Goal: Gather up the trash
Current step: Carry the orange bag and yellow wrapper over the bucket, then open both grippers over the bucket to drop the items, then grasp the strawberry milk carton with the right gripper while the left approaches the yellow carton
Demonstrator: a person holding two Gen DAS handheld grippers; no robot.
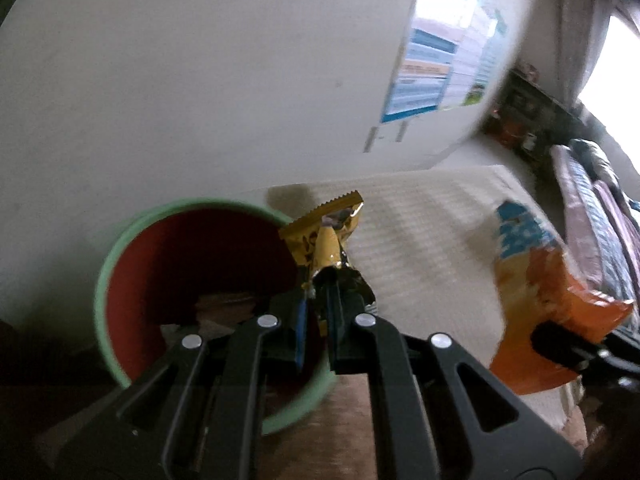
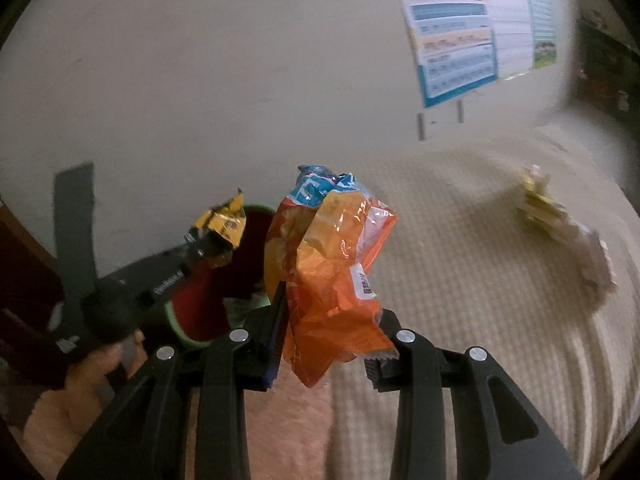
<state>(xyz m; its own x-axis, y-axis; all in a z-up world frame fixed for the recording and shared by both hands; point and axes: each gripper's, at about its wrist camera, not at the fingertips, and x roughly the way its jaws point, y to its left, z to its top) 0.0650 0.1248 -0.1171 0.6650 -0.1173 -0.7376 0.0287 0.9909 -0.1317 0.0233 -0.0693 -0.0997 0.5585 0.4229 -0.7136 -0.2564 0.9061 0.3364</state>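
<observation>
My left gripper (image 1: 320, 300) is shut on a yellow snack wrapper (image 1: 326, 240) and holds it over the right rim of a green bin with a red inside (image 1: 120, 248). It also shows in the right wrist view (image 2: 200, 250) with the wrapper (image 2: 222, 222) above the bin (image 2: 192, 320). My right gripper (image 2: 332, 344) is shut on a crumpled orange and blue chip bag (image 2: 328, 264), held above the bed to the right of the bin. The bag also shows in the left wrist view (image 1: 540, 288).
A cream ribbed bedspread (image 2: 460, 300) covers the bed. A crumpled yellow and white wrapper (image 2: 560, 220) lies on it at the far right. A white wall with a blue poster (image 1: 432, 68) stands behind. Some trash lies inside the bin.
</observation>
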